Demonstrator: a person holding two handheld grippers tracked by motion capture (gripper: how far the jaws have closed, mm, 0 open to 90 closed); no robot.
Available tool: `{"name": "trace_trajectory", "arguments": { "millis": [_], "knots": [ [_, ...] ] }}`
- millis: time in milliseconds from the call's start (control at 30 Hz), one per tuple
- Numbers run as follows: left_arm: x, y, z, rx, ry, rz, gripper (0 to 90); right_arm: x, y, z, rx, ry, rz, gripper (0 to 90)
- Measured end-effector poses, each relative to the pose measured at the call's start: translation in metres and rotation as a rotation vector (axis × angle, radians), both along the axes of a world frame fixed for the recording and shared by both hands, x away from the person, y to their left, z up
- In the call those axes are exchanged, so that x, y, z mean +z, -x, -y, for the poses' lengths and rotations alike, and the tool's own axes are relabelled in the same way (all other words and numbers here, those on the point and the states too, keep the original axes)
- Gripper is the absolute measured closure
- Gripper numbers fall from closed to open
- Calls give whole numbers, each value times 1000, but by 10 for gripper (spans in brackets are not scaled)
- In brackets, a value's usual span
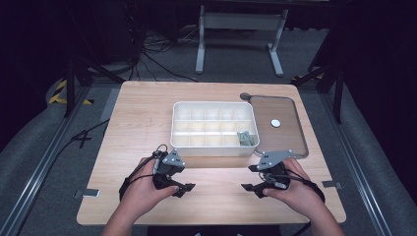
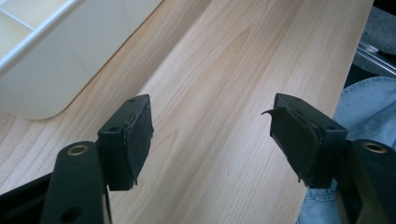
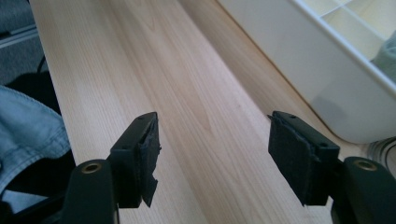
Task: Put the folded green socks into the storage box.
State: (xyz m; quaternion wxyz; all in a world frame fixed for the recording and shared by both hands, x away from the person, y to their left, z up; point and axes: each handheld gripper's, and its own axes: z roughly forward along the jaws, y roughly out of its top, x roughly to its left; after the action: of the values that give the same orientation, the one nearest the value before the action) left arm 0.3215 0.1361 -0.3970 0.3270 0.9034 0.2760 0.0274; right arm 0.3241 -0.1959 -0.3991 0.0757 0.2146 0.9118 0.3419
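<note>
- A white compartment box (image 1: 215, 129), split into a grid of small cells, sits at the centre of the high view on a light wooden tabletop (image 1: 137, 128).
- A small greenish item (image 1: 244, 138) lies in a cell at the box's lower right corner; what it is cannot be made out.
- The clear lid (image 1: 287, 132) lies flat just right of the box, a small white disc (image 1: 275, 123) on it.
- Lower left of centre, the left hand-held gripper (image 1: 183, 188) is near the box's front wall, jaws spread wide over bare wood, holding nothing.
- Lower right of centre, the right hand-held gripper (image 1: 252, 179) mirrors it, jaws equally wide and empty.
- Blue denim (image 2: 369, 107) shows at the right edge of the left gripper view.
</note>
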Motion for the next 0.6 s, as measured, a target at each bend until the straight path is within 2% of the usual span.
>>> {"name": "trace_trajectory", "arguments": {
  "millis": [67, 133, 300, 400, 433, 600],
  "knots": [
    [0, 0, 0, -3, -3, 0, 306, -1, 1, -2, 5, 11, 0, 342],
    [-1, 0, 0, -6, -9, -9, 302, -6, 2, -9, 34, 20, -17, 336],
    [-2, 0, 2, -21, -21, -14, 299, -16, 3, -16, 50, 45, -33, 335],
    [-5, 0, 4, -30, -28, -34, 284, -24, 4, -22, 65, 74, -37, 335],
    [-7, 0, 5, -43, -50, -43, 282, -28, 5, -26, 83, 84, -46, 335],
    [-9, 0, 6, -52, -69, -51, 282, -36, 7, -32, 93, 100, -55, 336]
  ]
}}
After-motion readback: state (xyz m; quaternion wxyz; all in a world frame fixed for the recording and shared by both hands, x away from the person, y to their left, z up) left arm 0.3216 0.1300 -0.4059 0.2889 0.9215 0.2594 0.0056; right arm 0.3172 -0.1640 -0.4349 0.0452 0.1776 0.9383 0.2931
